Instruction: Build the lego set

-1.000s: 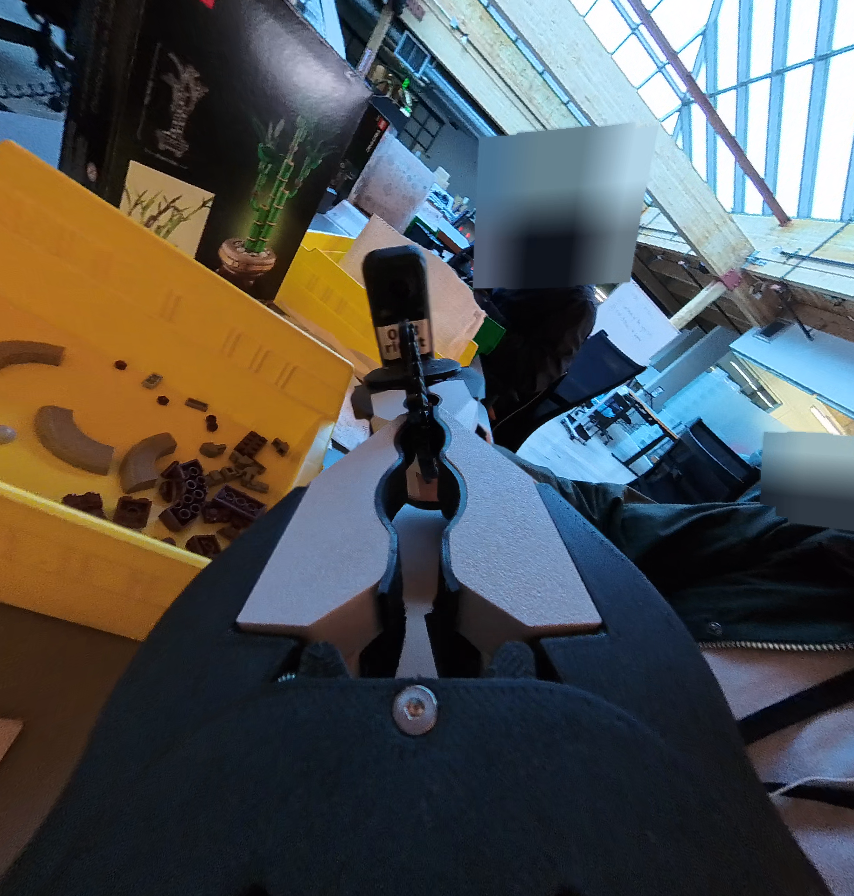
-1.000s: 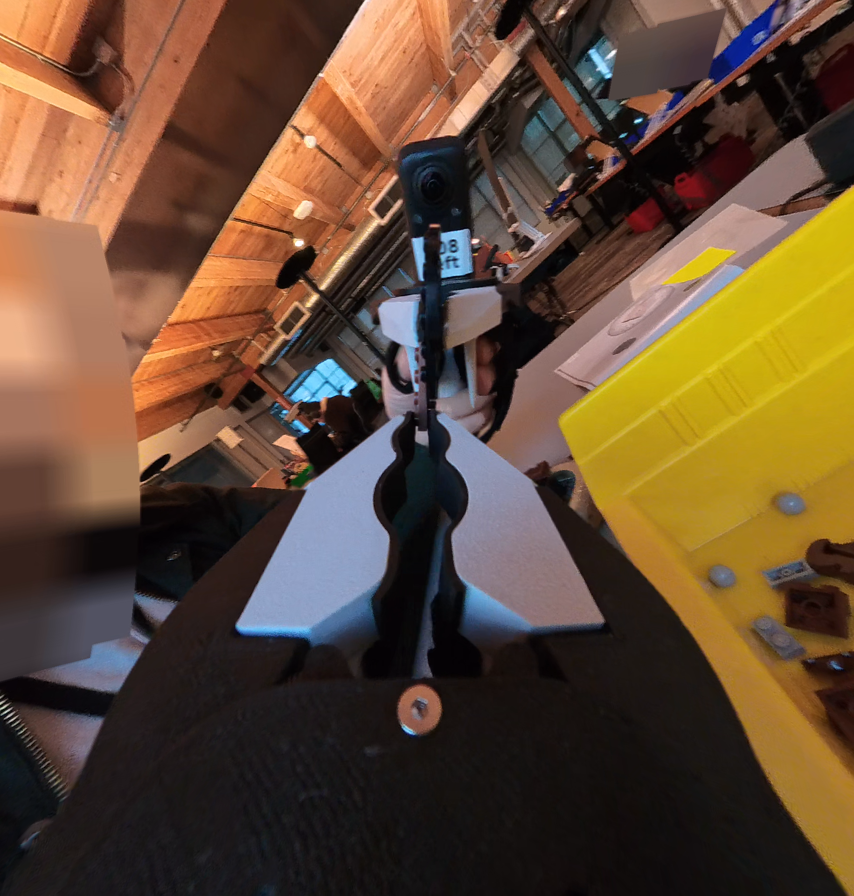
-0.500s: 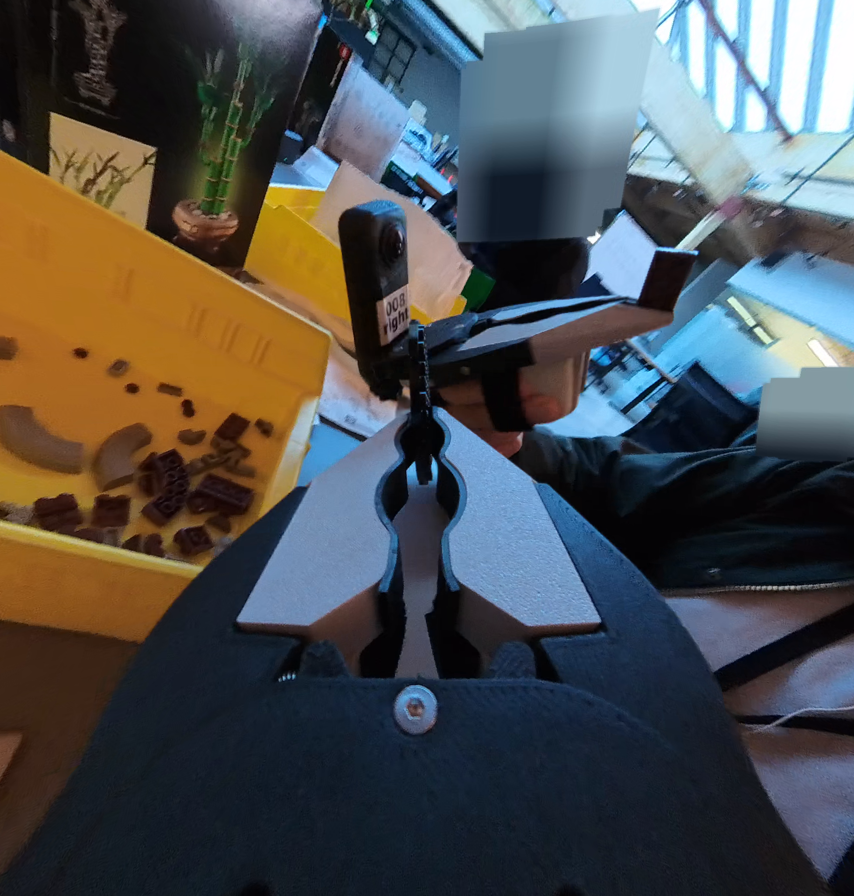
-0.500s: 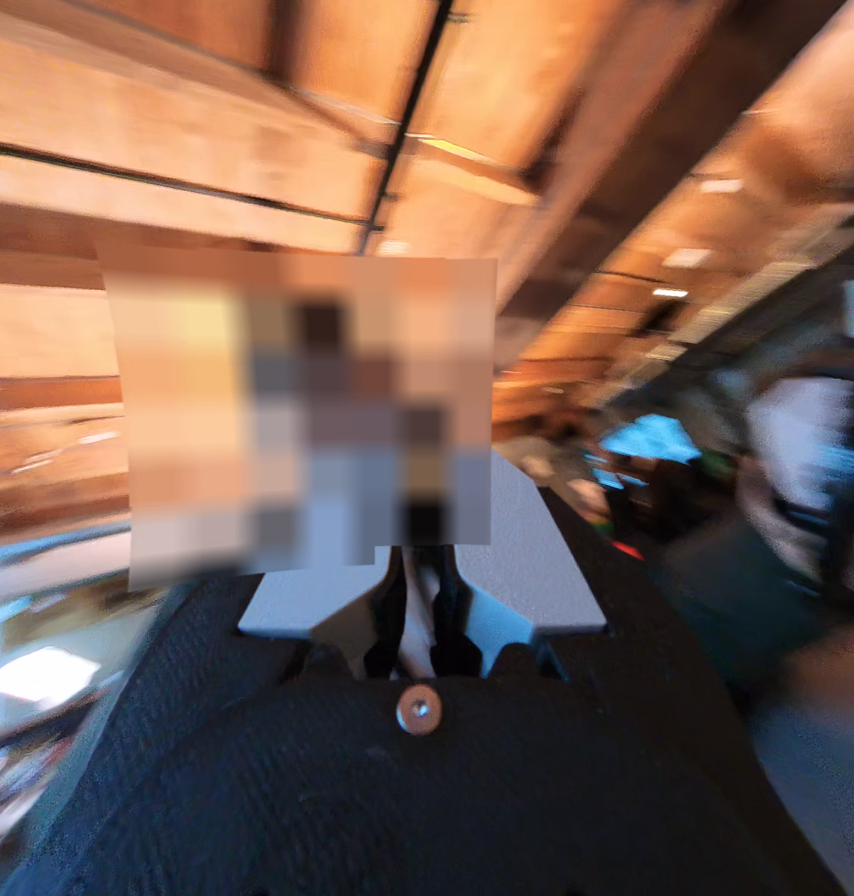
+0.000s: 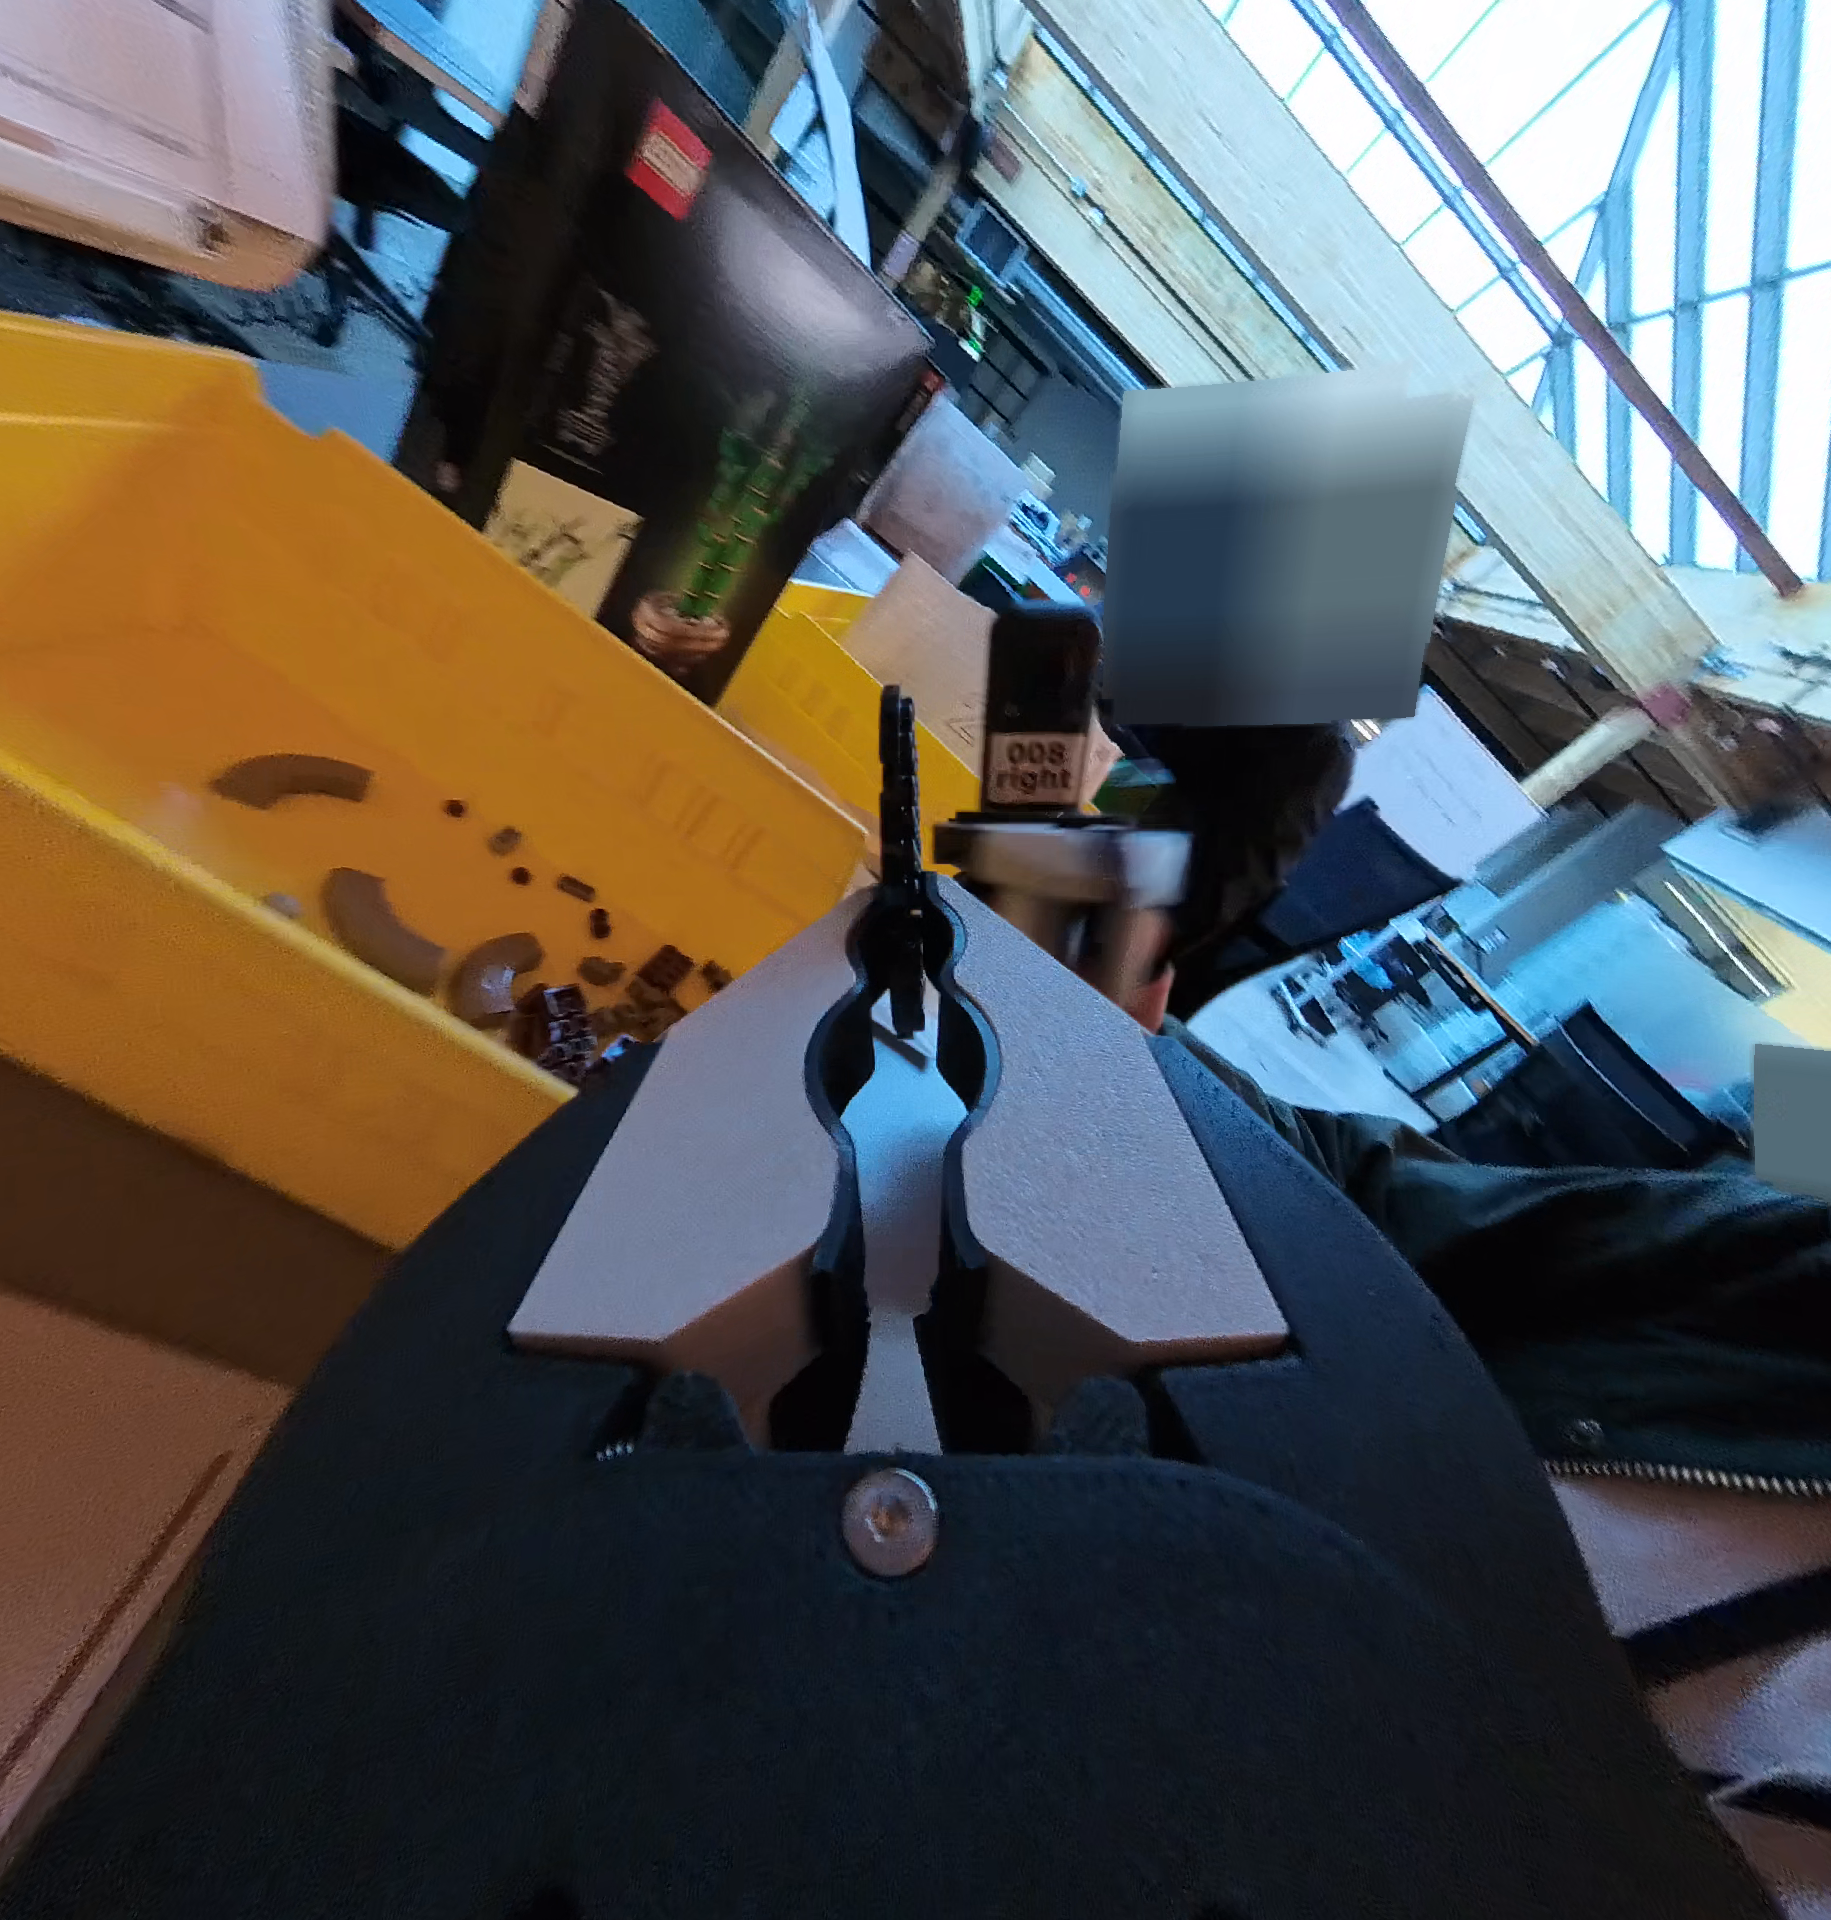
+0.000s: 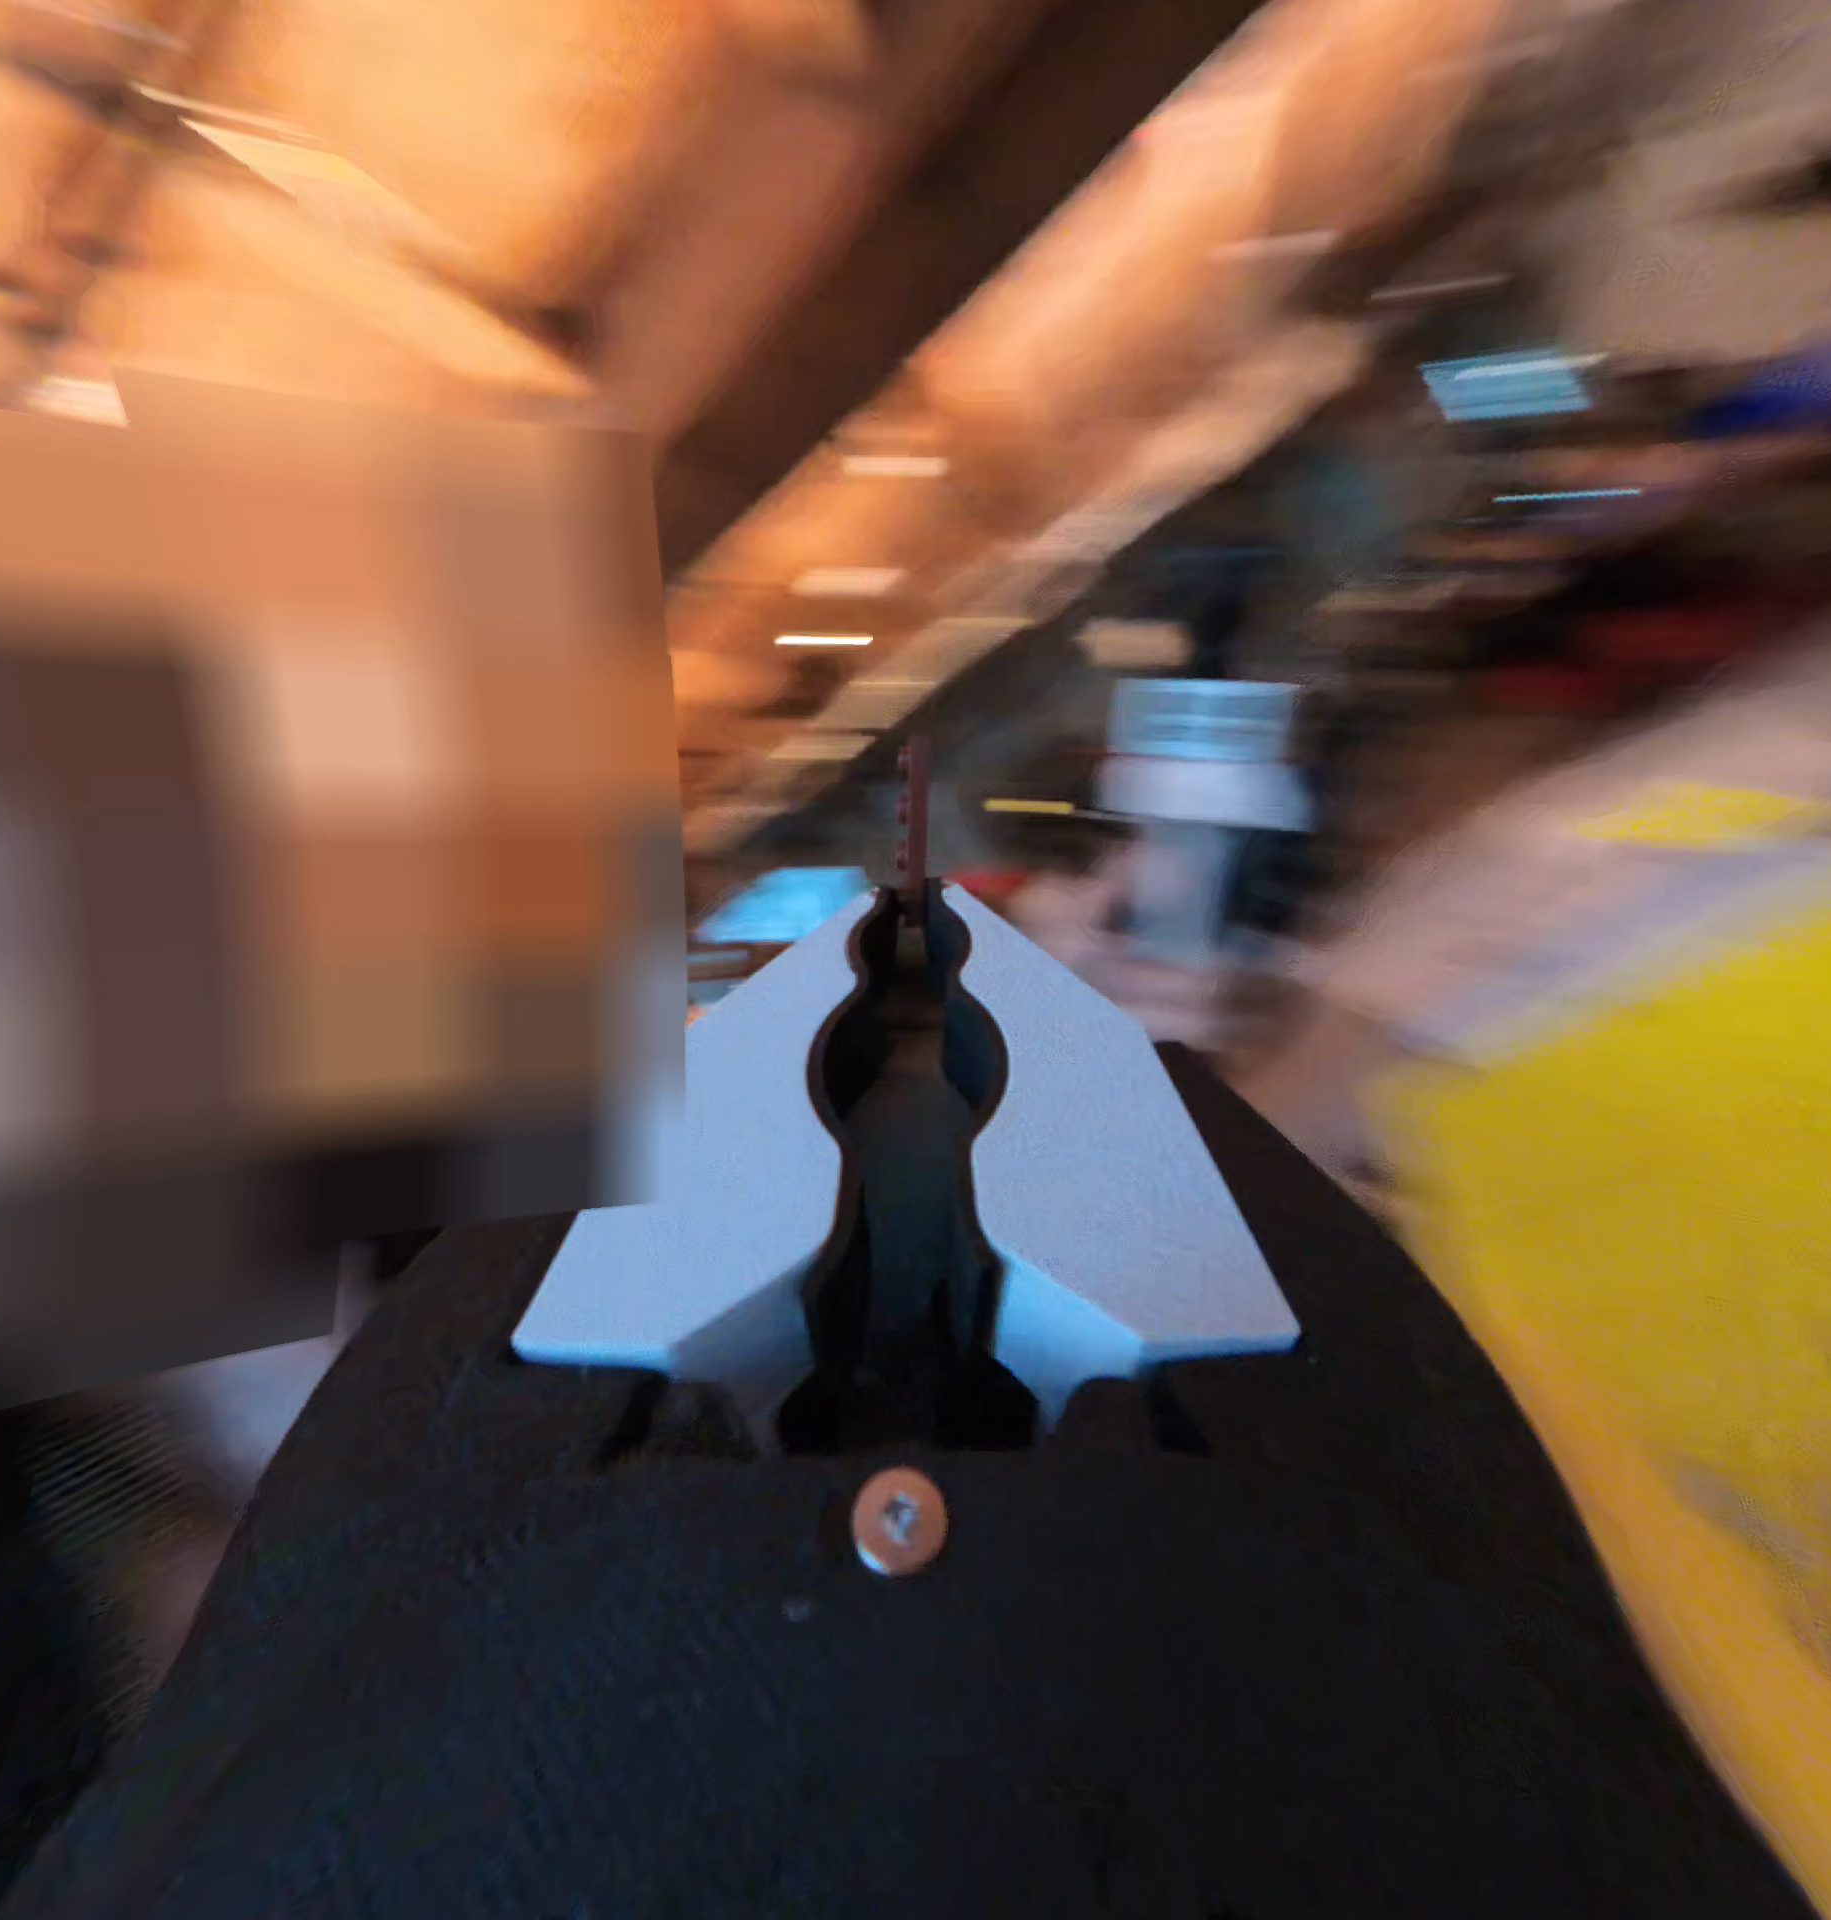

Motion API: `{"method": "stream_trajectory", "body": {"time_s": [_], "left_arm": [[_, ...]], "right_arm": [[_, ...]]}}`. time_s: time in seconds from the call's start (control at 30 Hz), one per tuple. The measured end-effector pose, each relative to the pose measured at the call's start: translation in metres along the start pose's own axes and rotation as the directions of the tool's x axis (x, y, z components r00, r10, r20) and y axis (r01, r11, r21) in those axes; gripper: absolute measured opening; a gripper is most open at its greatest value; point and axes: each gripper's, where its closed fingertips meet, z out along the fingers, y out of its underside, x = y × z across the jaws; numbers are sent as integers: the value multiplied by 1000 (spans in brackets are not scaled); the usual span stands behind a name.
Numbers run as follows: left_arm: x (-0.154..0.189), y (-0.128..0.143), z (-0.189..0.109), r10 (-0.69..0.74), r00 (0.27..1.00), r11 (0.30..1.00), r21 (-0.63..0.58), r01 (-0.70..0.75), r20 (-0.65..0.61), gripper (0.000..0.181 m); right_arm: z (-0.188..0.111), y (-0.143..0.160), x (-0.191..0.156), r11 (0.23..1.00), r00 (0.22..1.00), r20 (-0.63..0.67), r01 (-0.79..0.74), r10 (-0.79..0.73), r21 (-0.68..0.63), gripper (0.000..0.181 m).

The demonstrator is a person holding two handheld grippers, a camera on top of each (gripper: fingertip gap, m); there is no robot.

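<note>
Two thin studded plates are pinched upright, one black plate [image 5: 900,821] in the closed left gripper [image 5: 898,914], one dark red plate [image 6: 916,821] in the closed right gripper [image 6: 913,904]. Left of the black plate, brown pieces [image 5: 568,1013] are seen in a yellow bin [image 5: 267,582]; the right view is blurred.

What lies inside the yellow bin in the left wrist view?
Inside the yellow bin lie curved brown pieces and a cluster of small dark bricks. The left hand-held gripper covers the bin's near corner, so anything there is hidden.
</note>
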Motion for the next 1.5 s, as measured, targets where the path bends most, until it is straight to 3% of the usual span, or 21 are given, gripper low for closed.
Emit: {"method": "stream_trajectory", "body": {"time_s": [0.03, 0.1, 0.13, 0.2, 0.3, 0.33, 0.4, 0.47, 0.5, 0.57, 0.67, 0.77, 0.97, 1.07, 1.1, 1.13, 1.2, 1.27, 1.3, 1.37, 1.5], "left_arm": [[-5, -3, -5, -7, 1000, 1000, 12, 7, 18, 3], [-10, -8, -13, -30, 999, 999, 31, 29, 28, 2], [-9, -9, -15, -39, 999, 999, 34, 38, 19, 2], [-7, -6, -15, -51, 999, 999, 12, 51, -1, 2], [2, 2, -7, -62, 996, 998, -27, 60, -61, 3], [6, 5, -3, -60, 995, 997, -42, 57, -84, 3], [13, 14, 4, -38, 993, 995, -93, 28, -110, 3], [20, 25, 11, 5, 991, 989, -148, -24, -130, 3], [24, 31, 13, 24, 990, 983, -175, -49, -142, 3], [35, 36, 17, 38, 981, 977, -197, -77, -192, 4], [38, 16, 13, 5, 980, 995, -101, -26, -201, 31], [34, -1, -4, 14, 981, 999, -25, -20, -192, 25], [28, -22, -30, 14, 987, 999, 53, -6, -160, 18], [25, -26, -35, 20, 989, 998, 70, -10, -149, 17], [25, -27, -36, 21, 989, 997, 72, -11, -149, 17], [26, -27, -37, 22, 988, 997, 74, -11, -150, 17], [26, -28, -37, 23, 988, 997, 75, -11, -153, 16], [25, -27, -36, 24, 989, 997, 73, -13, -149, 16], [25, -26, -35, 23, 989, 997, 71, -12, -148, 16], [23, -24, -33, 14, 989, 998, 64, -4, -150, 16], [23, -21, -31, 0, 988, 999, 44, 7, -156, 16]], "right_arm": [[-15, 0, 49, 997, 950, -305, 72, -71, -8, 2], [-53, -4, 100, 986, 752, -641, 160, -151, -44, 2], [-63, -5, 108, 983, 697, -696, 169, -174, -77, 6], [-74, -10, 117, 974, 600, -770, 190, -218, -127, 58], [-72, -17, 112, 922, 515, -777, 324, -360, -213, 66], [-62, -17, 103, 906, 545, -739, 365, -396, -216, 65], [-28, -9, 73, 916, 736, -557, 377, -385, -135, 52], [-7, 7, 54, 972, 899, -370, 224, -235, -72, 39], [-3, 14, 55, 987, 928, -338, 145, -158, -63, 39], [1, 23, 47, 997, 972, -226, 55, -67, -60, 2], [-6, 1, 34, 995, 994, -93, -53, 61, 86, 2], [-19, -18, 27, 965, 987, 4, -160, 163, 207, 1], [-28, -23, 40, 967, 988, -81, -109, 130, 230, 2], [-32, -18, 56, 983, 947, -309, 133, -88, 127, 1], [-35, -17, 63, 948, 858, -431, 317, -281, 11, 2], [-39, -16, 69, 846, 687, -513, 505, -515, -172, 1], [-46, -19, 71, 439, 178, -457, 698, -872, -566, 2], [-39, -17, 60, -46, -301, -209, 662, -930, -748, 2], [-34, -12, 56, -223, -462, -104, 600, -881, -768, 2], [-25, 3, 62, -406, -583, 63, 479, -810, -778, 2], [-30, 8, 86, -414, -562, 149, 381, -814, -827, 2]]}}
